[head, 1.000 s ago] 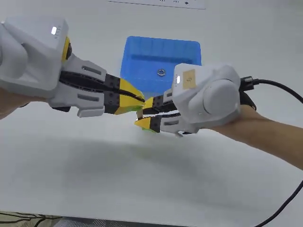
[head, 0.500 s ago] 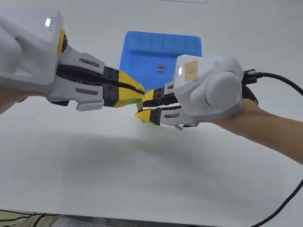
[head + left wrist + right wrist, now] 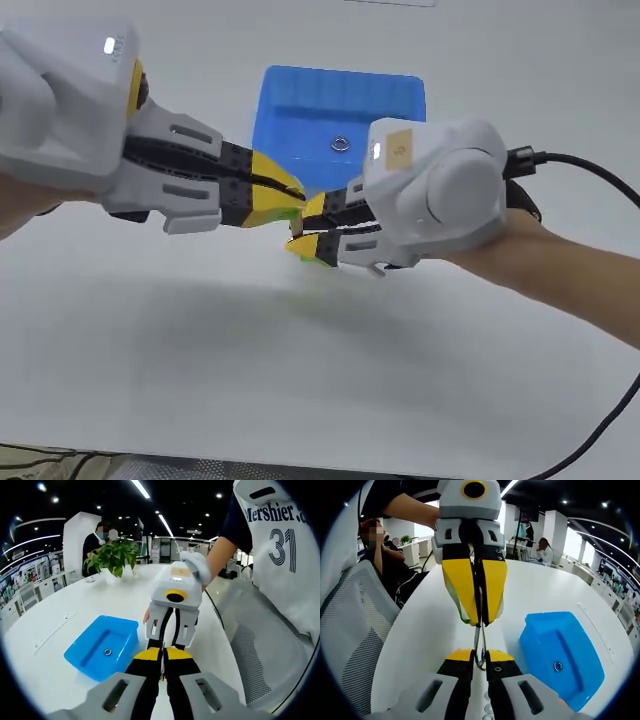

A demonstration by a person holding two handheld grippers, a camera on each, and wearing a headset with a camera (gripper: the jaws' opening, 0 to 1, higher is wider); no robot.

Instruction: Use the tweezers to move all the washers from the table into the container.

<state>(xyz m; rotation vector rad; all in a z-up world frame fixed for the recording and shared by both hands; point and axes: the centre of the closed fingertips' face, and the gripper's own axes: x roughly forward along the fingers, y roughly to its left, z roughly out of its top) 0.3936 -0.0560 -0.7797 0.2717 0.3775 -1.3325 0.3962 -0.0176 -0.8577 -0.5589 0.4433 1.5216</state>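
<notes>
Above the white table [image 3: 200, 350], the right gripper [image 3: 479, 656] comes in from 3 o'clock and the left gripper [image 3: 480, 622] from 9 o'clock, meeting tip to tip. Both are clenched on the thin metal tweezers [image 3: 479, 637], which bridge the 2 pairs of yellow jaws. In the head view the blue container [image 3: 290, 110] sits just past the tips at 12 o'clock. 1 washer [image 3: 340, 144] lies on its floor, apart from both grippers.
</notes>
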